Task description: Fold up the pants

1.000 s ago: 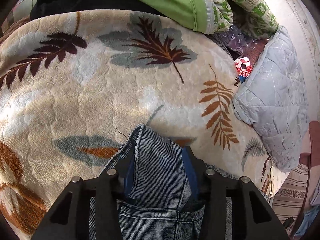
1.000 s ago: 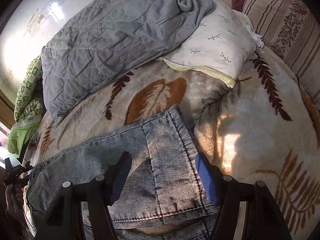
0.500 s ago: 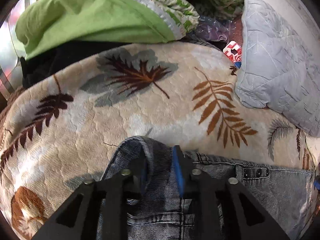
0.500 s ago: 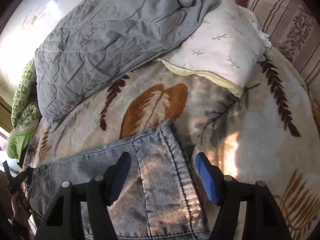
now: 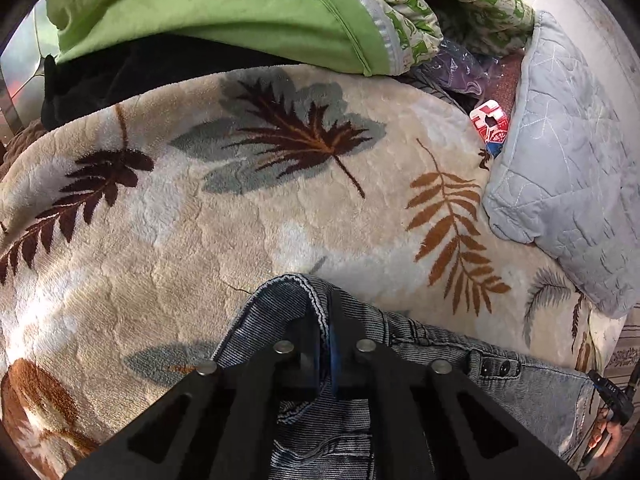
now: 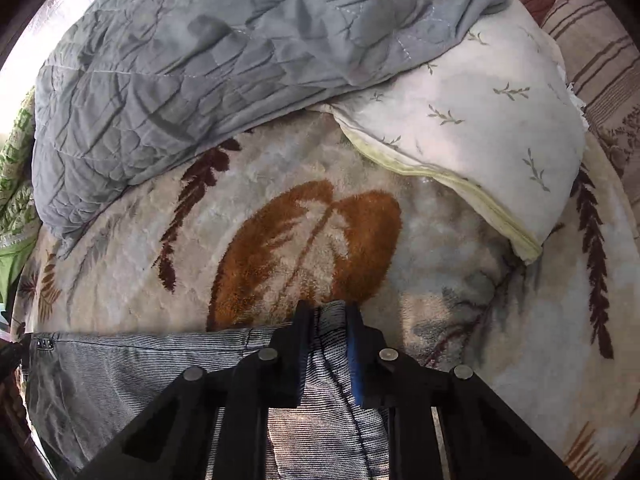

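Both claws have just been closing and now pinch the jeans (image 5: 436,364) on the leaf blanket (image 5: 208,248), left gripper (image 5: 325,328) and right gripper (image 6: 327,320) at opposite corners, denim stretching sideways between them

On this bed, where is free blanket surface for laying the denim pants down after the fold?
Free: the cream leaf-patterned fleece blanket between the grey-blue denim pants and the green quilt, also the patch with the orange leaf below the grey quilted cover. Crowded: the corner near the red packet and the white sprig-print pillow.
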A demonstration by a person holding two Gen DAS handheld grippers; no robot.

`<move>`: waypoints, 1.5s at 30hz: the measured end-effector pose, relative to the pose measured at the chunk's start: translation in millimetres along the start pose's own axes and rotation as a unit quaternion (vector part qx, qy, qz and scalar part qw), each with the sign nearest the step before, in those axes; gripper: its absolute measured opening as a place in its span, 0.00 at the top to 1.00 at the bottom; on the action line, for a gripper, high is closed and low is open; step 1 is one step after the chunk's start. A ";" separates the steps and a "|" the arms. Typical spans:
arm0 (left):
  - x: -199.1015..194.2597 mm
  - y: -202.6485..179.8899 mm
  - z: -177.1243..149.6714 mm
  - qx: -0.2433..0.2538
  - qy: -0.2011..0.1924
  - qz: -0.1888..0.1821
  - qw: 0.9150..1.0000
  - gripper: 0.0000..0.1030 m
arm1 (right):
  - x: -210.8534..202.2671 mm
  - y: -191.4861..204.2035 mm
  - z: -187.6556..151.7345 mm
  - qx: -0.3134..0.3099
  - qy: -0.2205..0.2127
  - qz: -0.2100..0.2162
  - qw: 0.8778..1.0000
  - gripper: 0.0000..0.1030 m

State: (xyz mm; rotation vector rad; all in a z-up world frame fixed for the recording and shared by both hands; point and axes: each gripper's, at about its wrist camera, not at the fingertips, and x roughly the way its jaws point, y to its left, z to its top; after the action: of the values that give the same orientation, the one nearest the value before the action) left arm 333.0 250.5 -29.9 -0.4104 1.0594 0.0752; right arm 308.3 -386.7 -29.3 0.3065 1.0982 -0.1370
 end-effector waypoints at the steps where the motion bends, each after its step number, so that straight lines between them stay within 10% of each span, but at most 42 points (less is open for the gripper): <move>1: -7.7 0.4 0.6 -0.002 -0.015 -0.006 1.000 0.98 | -8.3 0.1 -0.3 0.003 -0.010 0.001 1.000 0.83; 17: -216.9 20.2 -85.6 -0.011 -0.140 -0.123 0.982 0.98 | -185.1 -28.6 -60.8 0.044 -0.149 0.075 0.985 0.83; 30: -213.1 94.8 -224.1 -0.041 -0.026 -0.085 0.995 0.95 | -202.3 -100.0 -240.4 0.076 -0.070 0.097 0.990 0.83; 35: -188.0 126.5 -247.2 -0.105 0.057 -0.039 0.992 0.63 | -162.4 -117.1 -282.8 0.087 0.025 0.086 0.992 0.69; 37: -195.7 141.6 -250.7 -0.149 0.046 -0.029 0.987 0.46 | -164.4 -124.7 -289.0 0.099 0.036 0.080 0.991 0.31; 45: -245.8 86.8 -234.2 -0.085 -0.068 -0.028 0.994 0.28 | -202.2 -130.3 -252.1 0.106 -0.015 0.103 0.989 0.31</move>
State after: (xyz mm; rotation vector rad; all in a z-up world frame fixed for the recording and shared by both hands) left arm -5.3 278.7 57.2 -0.5796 0.9096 0.1425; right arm -32.1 -440.6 22.4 0.6039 1.0170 -0.0736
